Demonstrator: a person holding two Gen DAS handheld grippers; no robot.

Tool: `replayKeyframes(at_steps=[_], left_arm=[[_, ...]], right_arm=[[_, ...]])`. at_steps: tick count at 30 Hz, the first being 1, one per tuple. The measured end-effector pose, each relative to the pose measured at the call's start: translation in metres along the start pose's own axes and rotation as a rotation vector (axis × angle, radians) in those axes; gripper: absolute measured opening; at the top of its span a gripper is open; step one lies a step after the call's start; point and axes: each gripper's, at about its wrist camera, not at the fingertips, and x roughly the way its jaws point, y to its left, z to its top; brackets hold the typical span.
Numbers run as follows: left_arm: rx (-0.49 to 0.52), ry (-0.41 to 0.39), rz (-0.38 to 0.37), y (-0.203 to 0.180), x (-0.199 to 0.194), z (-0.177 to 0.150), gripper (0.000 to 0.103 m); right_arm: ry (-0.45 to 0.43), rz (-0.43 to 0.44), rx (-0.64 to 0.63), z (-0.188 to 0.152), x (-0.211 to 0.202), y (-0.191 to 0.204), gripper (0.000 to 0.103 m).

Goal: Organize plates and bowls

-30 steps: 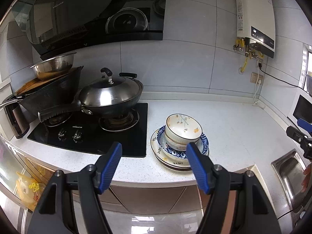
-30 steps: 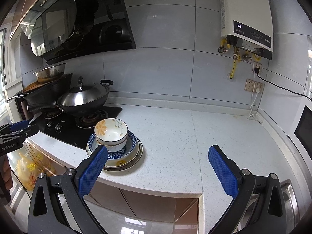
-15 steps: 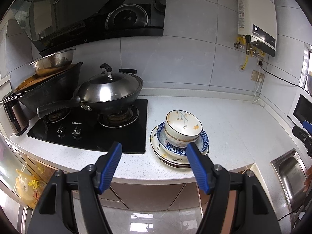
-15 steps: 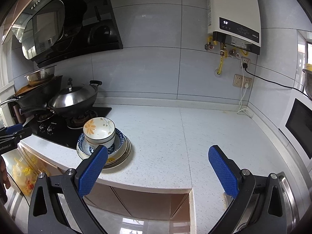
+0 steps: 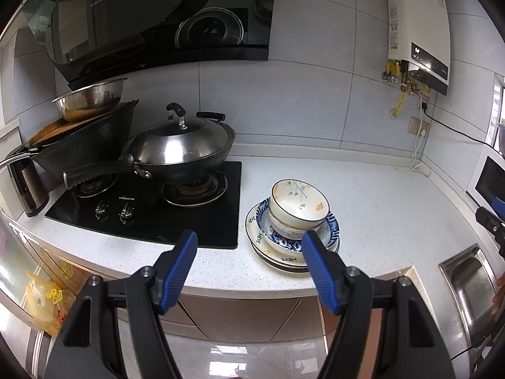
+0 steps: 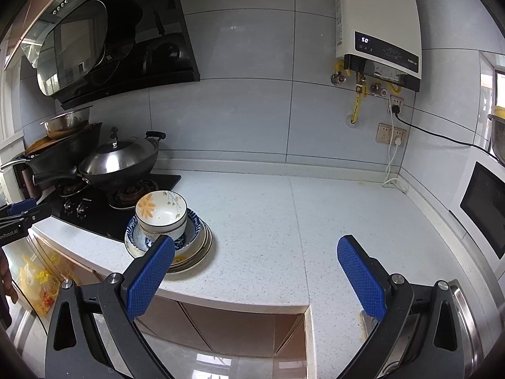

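Observation:
A stack of dishes stands on the white counter (image 5: 378,208) beside the hob. A white bowl with orange flowers (image 5: 298,203) sits on top, nested in another bowl, inside a blue patterned bowl (image 5: 329,229), on several white plates (image 5: 281,257). The same flowered bowl (image 6: 161,210) and plates (image 6: 197,252) show in the right wrist view. My left gripper (image 5: 249,254) is open and empty, in front of the counter edge, just left of the stack. My right gripper (image 6: 255,259) is open wide and empty, right of the stack.
A black gas hob (image 5: 148,205) carries a lidded steel wok (image 5: 181,148) and a black pan with a steel basin (image 5: 90,98). A steel sink (image 5: 470,284) lies at the right. A water heater (image 6: 378,22) and sockets hang on the tiled wall.
Both grippers have drifted slightly; the dish stack sits a little lower and nearer in the left view and further left in the right view. Both stay open.

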Motion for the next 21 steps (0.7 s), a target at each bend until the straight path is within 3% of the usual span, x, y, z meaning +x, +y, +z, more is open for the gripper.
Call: replayKeyframes(at_steps=[21], left_arm=[[-0.004, 0.023, 0.0, 0.0033, -0.0003, -0.0073, 0.068]], right_arm=[[0.04, 0.003, 0.02, -0.0089, -0.0002, -0.006, 0.102]])
